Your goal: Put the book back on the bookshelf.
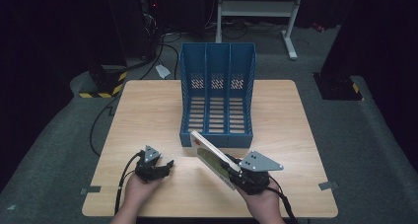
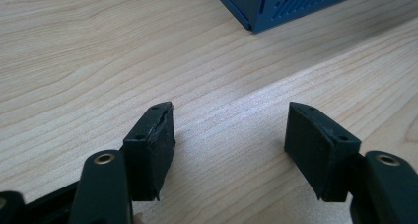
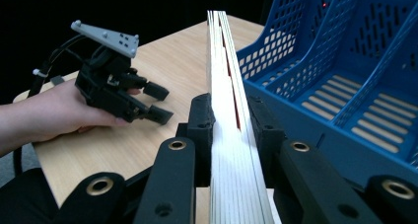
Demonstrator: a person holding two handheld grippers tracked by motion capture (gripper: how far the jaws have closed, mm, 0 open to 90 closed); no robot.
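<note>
I have the right gripper [image 1: 246, 177] pinching the book [image 1: 213, 157] on edge (spine low) just before the blue file rack [image 1: 217, 98], ready for a slot, while the left gripper [image 1: 160, 169] rests spread on the table [image 1: 148, 110].

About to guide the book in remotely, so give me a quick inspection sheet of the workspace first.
Surface: light wooden table, bare around the work.
Job's things: book clamped and tilted, its far end near the front of the blue three-slot file rack; slots look empty.
Clutter: nothing seen.
Grippers: right gripper shut on the book; left gripper open, low over the table.
Cables: black cable trails from the left gripper; more on the floor behind.
Surroundings: dark room, grey carpet, white frame beyond the table.
</note>
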